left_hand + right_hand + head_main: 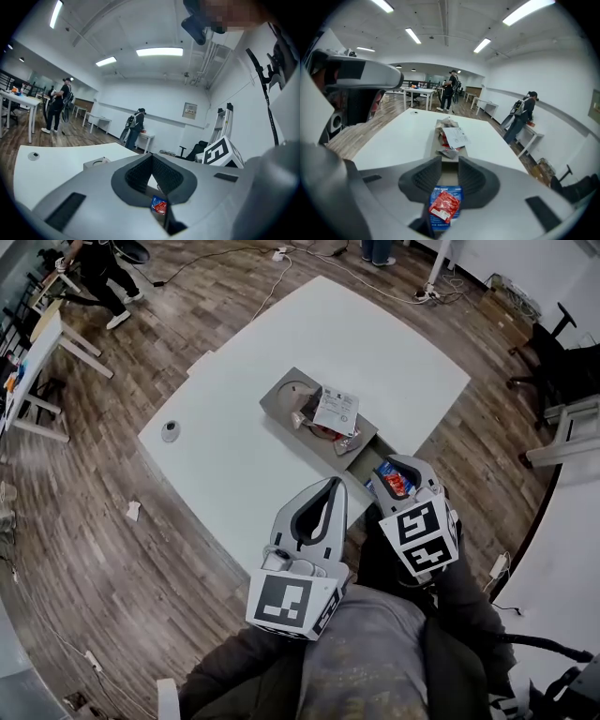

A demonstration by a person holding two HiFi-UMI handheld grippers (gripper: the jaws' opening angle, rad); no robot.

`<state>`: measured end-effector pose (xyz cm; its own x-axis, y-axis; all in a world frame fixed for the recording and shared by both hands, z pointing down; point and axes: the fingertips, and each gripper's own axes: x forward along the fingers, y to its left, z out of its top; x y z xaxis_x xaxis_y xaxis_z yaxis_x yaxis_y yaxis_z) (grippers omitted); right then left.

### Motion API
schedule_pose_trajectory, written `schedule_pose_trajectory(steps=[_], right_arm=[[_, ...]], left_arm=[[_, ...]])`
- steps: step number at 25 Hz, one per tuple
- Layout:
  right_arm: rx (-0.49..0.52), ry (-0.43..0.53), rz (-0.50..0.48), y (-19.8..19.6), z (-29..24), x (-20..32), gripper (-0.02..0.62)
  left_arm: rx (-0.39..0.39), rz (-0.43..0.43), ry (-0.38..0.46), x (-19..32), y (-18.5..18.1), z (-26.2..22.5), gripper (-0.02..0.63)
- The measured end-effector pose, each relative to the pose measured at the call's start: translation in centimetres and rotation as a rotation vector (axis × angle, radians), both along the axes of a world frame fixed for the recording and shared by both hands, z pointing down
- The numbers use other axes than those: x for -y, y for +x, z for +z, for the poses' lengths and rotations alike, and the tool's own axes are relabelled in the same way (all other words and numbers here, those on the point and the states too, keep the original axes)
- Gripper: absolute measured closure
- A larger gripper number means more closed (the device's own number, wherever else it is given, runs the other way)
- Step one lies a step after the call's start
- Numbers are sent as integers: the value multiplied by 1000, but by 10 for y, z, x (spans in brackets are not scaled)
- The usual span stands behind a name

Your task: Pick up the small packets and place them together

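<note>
My left tongs are pressed together at the tips, and a small red-and-blue packet sits caught low between their pads. Just beside them, my right tongs pinch two packets stacked flat, a red packet on a blue-and-white packet, with the jaws a little apart around them. Both tongs hang by the near edge of the white table. Past the tips lies a long grey tray holding a printed sheet over more loose packets. Farther left on the table sits a small round grey object.
</note>
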<state>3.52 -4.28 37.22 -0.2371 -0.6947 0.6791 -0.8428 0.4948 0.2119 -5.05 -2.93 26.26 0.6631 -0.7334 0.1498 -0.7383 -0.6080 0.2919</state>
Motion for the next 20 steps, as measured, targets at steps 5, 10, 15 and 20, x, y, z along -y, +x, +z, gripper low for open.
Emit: schedule_pose_trajectory(steps=[5,10,15,20], right_arm=[[11,7,-54,9,-1,-1,482],[23,4,-181,29,8,0,482],[62,-54,-297,60,31,-7,482],[56,-142,-476,66,59,-25,480]], left_arm=[[21,-45,8,-5,15,-6,603],[52,-155,-7,-8,42,-1,603],[87,-248,-67,-23,82,18,603],[82,-356,-103,-30,99,33,603]])
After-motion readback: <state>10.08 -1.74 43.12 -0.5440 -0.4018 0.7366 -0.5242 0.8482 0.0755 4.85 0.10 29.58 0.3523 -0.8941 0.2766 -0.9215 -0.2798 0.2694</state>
